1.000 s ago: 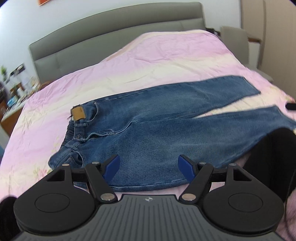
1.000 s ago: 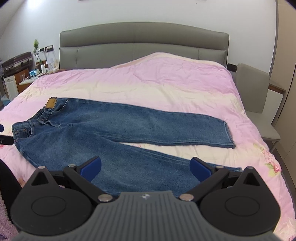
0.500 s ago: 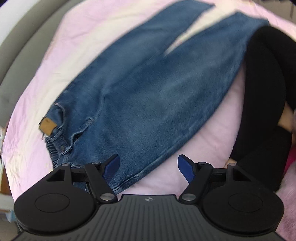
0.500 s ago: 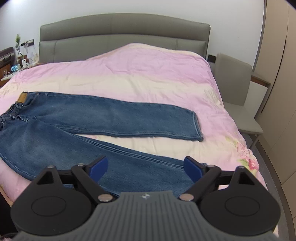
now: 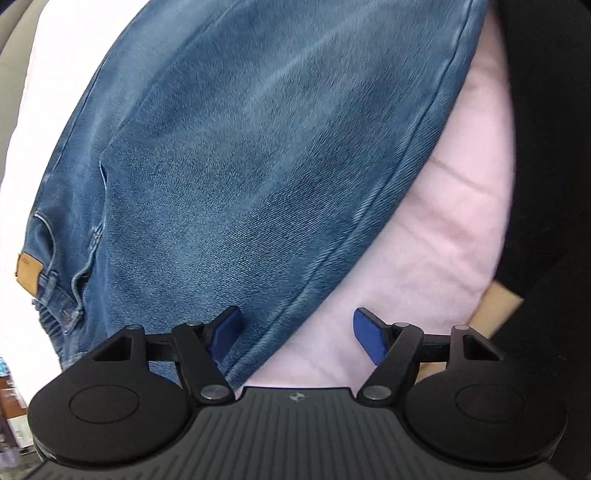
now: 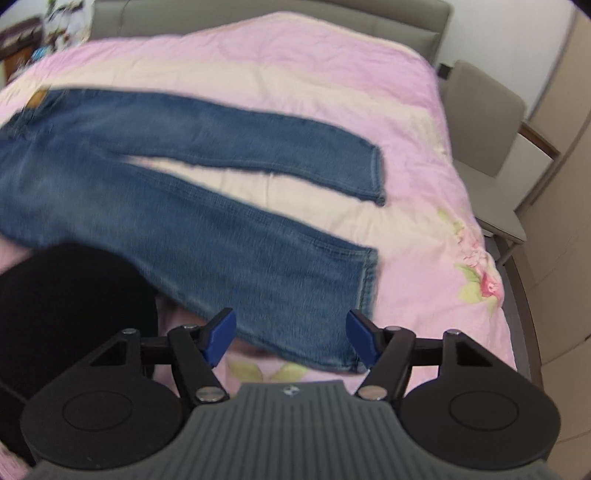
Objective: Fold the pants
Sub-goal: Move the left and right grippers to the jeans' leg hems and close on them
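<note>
My left gripper (image 5: 297,338) points steeply down over the near edge of the bed, its jaws apart and narrowing slightly. The outer seam of the jeans (image 5: 258,155) runs between the blue pads (image 5: 226,334), one pad over denim, the other over the pink duvet (image 5: 436,236); I cannot tell whether either touches the cloth, and nothing is gripped. The tan leather patch (image 5: 26,271) on the waistband sits far to the left in this view, beside the gathered waist. Dark clothing of a person (image 5: 546,147) fills the right side.

My right gripper (image 6: 291,336) hovers above the hem end of the near leg, jaws closing but with a clear gap and no cloth pinched. The near leg's hem (image 6: 369,280) lies just ahead of the right pad, close to the near edge of the bed (image 6: 476,166).

The jeans (image 6: 177,206) lie flat and unfolded across the duvet, waist toward the left side of the bed, legs reaching toward the right side and splayed in a narrow V, with a cream strip of duvet showing between them. The far leg's hem (image 6: 378,177) stops short of the right edge. A grey headboard (image 6: 280,18) stands behind, and a grey chair (image 6: 491,155) stands off the right edge. The right wrist view is blurred.
</note>
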